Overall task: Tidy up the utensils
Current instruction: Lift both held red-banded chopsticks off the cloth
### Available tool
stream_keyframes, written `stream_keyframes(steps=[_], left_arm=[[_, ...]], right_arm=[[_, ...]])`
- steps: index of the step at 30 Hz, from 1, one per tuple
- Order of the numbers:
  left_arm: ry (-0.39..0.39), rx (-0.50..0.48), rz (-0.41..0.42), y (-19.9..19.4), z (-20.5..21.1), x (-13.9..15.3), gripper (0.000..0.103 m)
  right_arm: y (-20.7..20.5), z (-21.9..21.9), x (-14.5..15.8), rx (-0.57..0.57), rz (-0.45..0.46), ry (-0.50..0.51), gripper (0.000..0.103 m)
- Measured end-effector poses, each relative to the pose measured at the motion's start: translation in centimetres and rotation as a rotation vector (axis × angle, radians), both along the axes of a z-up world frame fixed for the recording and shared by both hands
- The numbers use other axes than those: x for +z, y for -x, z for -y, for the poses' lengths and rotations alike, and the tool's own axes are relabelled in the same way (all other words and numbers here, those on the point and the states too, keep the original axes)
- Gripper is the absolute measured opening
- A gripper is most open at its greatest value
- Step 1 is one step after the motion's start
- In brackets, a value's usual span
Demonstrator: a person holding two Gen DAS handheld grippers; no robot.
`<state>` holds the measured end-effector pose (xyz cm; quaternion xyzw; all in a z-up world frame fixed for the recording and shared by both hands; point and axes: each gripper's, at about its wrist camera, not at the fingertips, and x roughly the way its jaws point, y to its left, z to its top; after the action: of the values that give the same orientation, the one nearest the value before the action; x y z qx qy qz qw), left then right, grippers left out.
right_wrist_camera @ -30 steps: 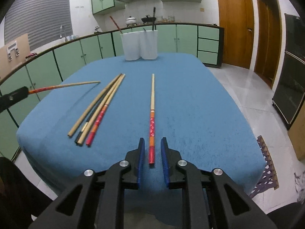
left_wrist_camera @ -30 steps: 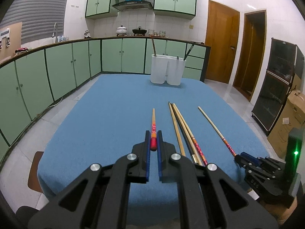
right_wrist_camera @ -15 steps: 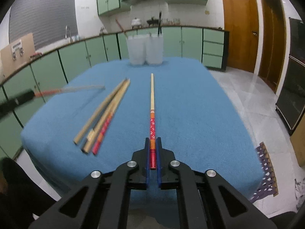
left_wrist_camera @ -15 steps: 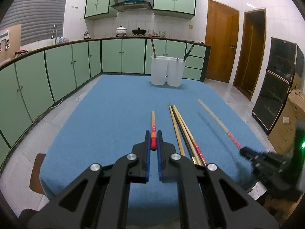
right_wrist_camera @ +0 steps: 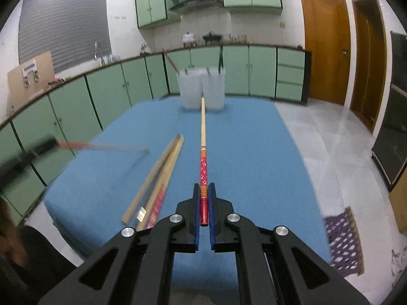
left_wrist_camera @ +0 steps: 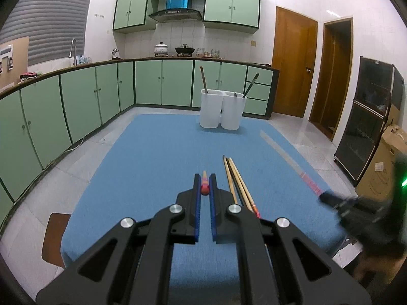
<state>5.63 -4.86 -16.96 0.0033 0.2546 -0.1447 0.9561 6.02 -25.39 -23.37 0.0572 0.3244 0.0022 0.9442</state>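
1. Since a second ago our right claw (right_wrist_camera: 204, 203) has lifted its chopstick (right_wrist_camera: 203, 152) off the blue cloth (right_wrist_camera: 254, 152) and swung it to point at the holder (right_wrist_camera: 202, 89). Our left claw (left_wrist_camera: 204, 188) has tipped its own stick (left_wrist_camera: 205, 181) up, so we now see it nearly end-on.
2. Right claw: nearly closed, pads pinching the red, flower-patterned end of the chopstick. The shaft runs straight out toward 12 o'clock, its pale tip just before the white holder.
3. Left claw: nearly closed, clamped on the red butt of the second stick, which sits between the blue pads and points toward 12.
4. A loose bundle (left_wrist_camera: 237, 180) lies flat on the cloth, at 1 o'clock just beside the left claw and at 10 to 11 o'clock of the right one.
5. The holder stands at the far end of the cloth, at 12 o'clock in both views, well apart from the left claw, with dark sticks (left_wrist_camera: 250, 85) already leaning in it.
6. Each claw shows as a blur in the other's view.
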Motion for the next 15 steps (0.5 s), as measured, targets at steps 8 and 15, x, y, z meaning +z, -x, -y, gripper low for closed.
stream_keyframes(steps=[8,15], left_arm=[[-0.007,-0.003,-0.007,0.3,0.0,-0.4,0.005],[-0.008,-0.004,-0.017,0.2,0.1,-0.7,0.005]], right_arm=[[0.5,0.3,-4.5,0.009,-0.036,-0.024,0.011],[1.5,-0.2,-4.5,0.014,-0.04,-0.001,0.019]])
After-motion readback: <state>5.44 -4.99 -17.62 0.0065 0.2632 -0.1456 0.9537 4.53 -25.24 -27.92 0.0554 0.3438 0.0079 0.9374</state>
